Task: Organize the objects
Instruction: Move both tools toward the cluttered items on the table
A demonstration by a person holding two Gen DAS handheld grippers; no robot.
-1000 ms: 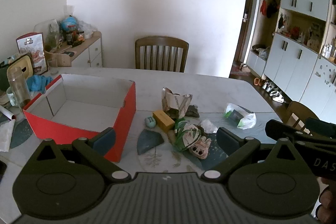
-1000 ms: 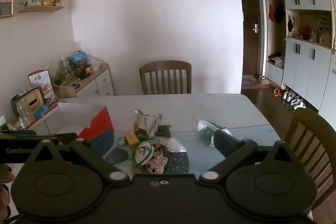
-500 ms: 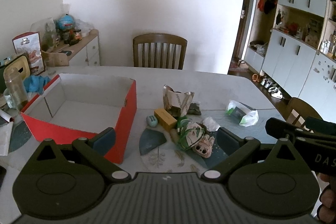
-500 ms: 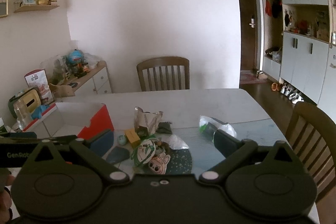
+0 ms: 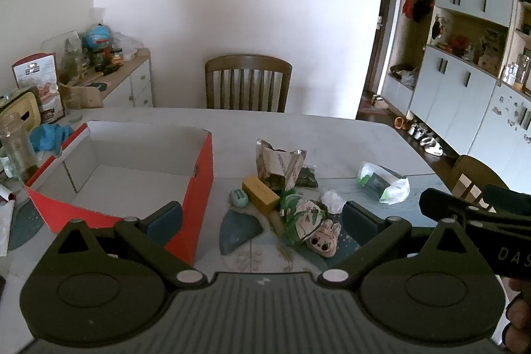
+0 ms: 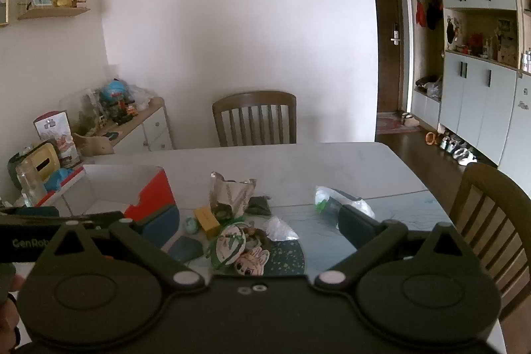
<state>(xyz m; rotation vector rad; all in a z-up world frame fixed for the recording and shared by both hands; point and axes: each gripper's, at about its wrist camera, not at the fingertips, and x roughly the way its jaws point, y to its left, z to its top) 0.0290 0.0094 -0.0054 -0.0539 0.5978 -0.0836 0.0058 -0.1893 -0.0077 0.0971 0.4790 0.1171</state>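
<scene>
Both the left gripper [image 5: 262,218] and the right gripper [image 6: 259,223] are held spread and empty above a cluttered table [image 5: 332,135]. Nothing is packed yet: the red box [image 5: 139,168] sits empty, just left of a heap of small items with a doll [image 5: 323,236] nearest. A descent onto one item is probably called for next. The box's bare floor is shown fully only in the left view.

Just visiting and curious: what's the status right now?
Left gripper and right gripper open, holding nothing. Red box empty; clutter pile on the table beside it. Nothing in the way.
</scene>
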